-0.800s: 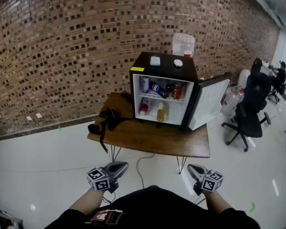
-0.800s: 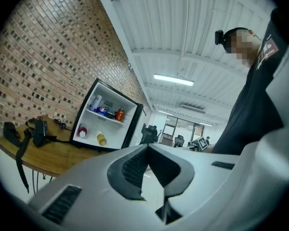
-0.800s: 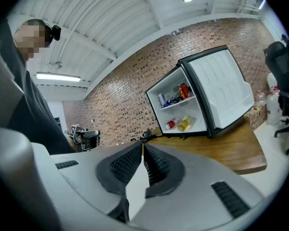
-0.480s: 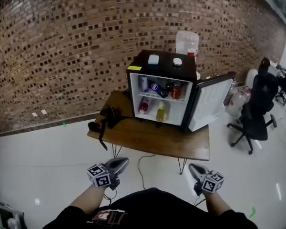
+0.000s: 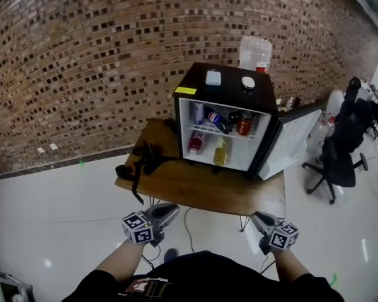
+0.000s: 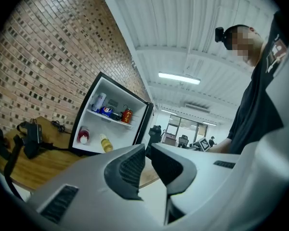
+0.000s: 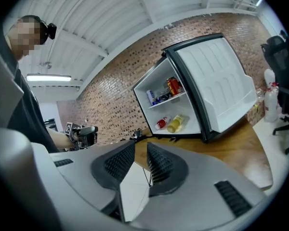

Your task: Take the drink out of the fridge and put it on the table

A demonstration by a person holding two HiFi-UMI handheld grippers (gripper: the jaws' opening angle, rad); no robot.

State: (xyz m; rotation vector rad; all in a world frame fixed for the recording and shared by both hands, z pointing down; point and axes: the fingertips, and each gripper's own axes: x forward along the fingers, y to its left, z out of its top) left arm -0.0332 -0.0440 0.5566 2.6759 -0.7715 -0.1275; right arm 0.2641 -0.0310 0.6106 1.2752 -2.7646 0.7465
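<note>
We are in an open-plan office or workspace rather than a home. A long brick wall [image 5: 82,55] fills the upper left of the frame, and a glossy white floor [image 5: 50,212] spreads below it. At the right edge stands a black swivel chair [image 5: 340,162] on castors, with more dark chairs behind it. In the middle, a small black fridge [image 5: 227,83] sits on a wooden tabletop [image 5: 201,190] with thin metal legs, like a shared break corner. In the left gripper view we see a white ribbed ceiling [image 6: 183,28] with a strip light [image 6: 179,78], and glazed partitions [image 6: 176,126] further back.
</note>
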